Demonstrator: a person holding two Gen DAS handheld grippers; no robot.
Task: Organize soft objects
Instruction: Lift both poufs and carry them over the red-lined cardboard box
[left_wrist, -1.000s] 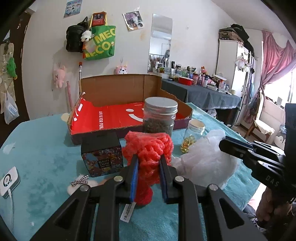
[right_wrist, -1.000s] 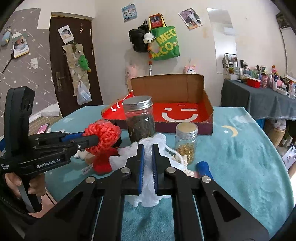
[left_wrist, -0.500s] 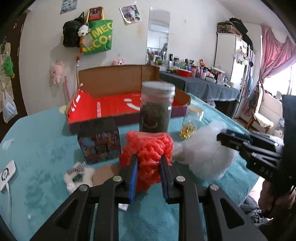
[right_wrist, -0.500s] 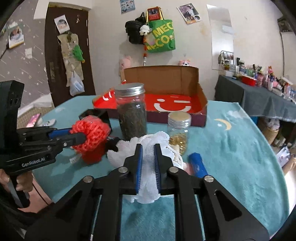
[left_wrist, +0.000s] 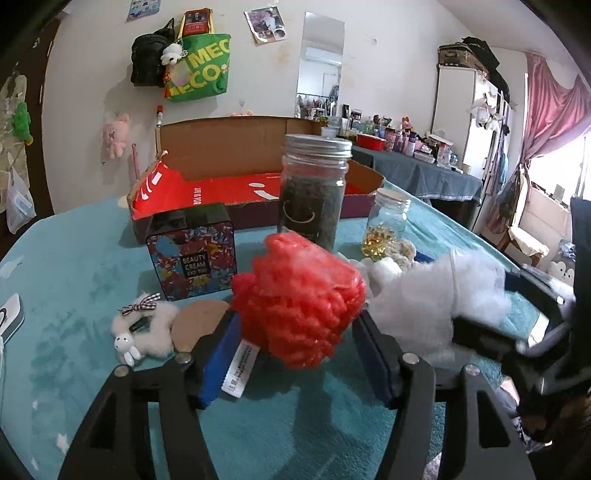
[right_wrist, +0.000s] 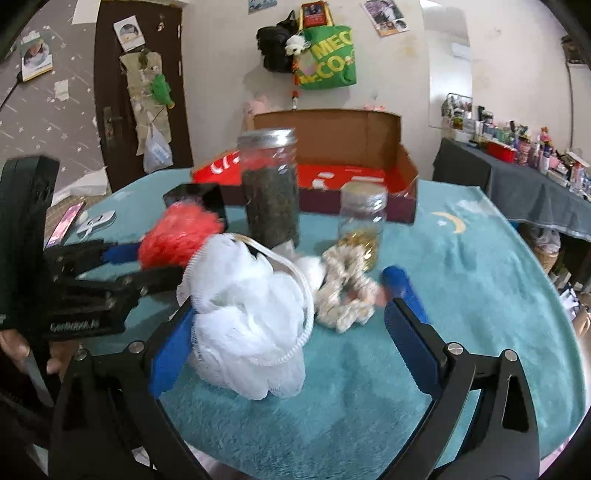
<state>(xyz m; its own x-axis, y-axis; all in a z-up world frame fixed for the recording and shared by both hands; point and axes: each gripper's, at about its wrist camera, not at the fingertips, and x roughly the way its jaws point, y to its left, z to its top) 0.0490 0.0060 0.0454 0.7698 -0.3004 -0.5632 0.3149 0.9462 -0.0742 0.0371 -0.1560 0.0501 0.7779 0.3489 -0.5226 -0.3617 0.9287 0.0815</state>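
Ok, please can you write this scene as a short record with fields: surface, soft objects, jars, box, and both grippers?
surface: table with teal cloth
soft objects: red puff; white mesh puff; cream scrunchie
jars: tall jar, small jar, both upright
box: open cardboard box behind the jars
left gripper: jaws opening, red puff between them
right gripper: jaws opening, white mesh puff between them
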